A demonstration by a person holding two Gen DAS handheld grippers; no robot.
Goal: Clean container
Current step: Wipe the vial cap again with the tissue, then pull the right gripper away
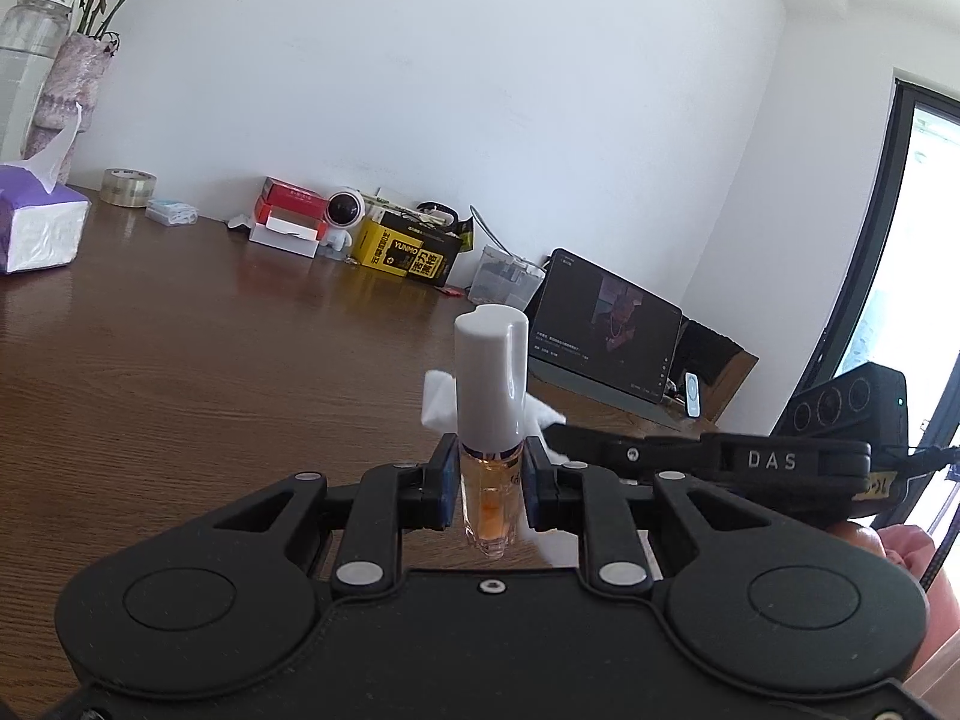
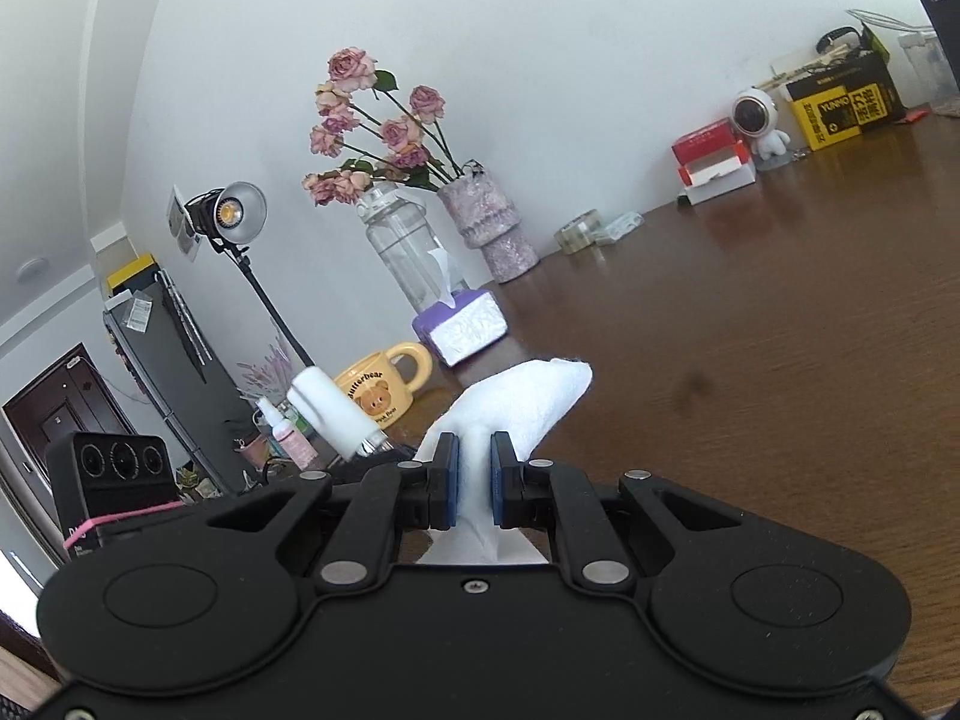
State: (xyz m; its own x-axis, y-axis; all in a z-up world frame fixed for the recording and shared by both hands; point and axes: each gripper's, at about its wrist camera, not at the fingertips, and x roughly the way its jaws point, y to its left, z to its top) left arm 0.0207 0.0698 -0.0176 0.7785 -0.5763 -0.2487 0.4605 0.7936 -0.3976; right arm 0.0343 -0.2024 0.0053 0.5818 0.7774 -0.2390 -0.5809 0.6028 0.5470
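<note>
Your left gripper [image 1: 487, 483] is clamped on the glass body of a small bottle [image 1: 487, 498], held clear above the brown table [image 1: 180, 372]; take the bottle as the landmark. Its long axis stands upright between the pads, white cap [image 1: 491, 372] on top, a little amber liquid showing in the clear lower part. Your right gripper [image 2: 474, 483] is pinched on a wad of white tissue [image 2: 528, 402], which juts forward beyond the fingertips. In the left wrist view that tissue shows just behind the cap and to its right, with the right gripper reaching in from the bottle's right; whether tissue and bottle touch cannot be told. In the right wrist view the bottle lies to the left of the tissue, cap tilted leftward. The wipe therefore turns on bringing the tissue leftward against the bottle's side. Beyond the bottle, in the right wrist view: a yellow mug [image 2: 384, 387], contents unseen, and a tissue box [image 2: 465, 330] with a sheet sticking up.
</note>
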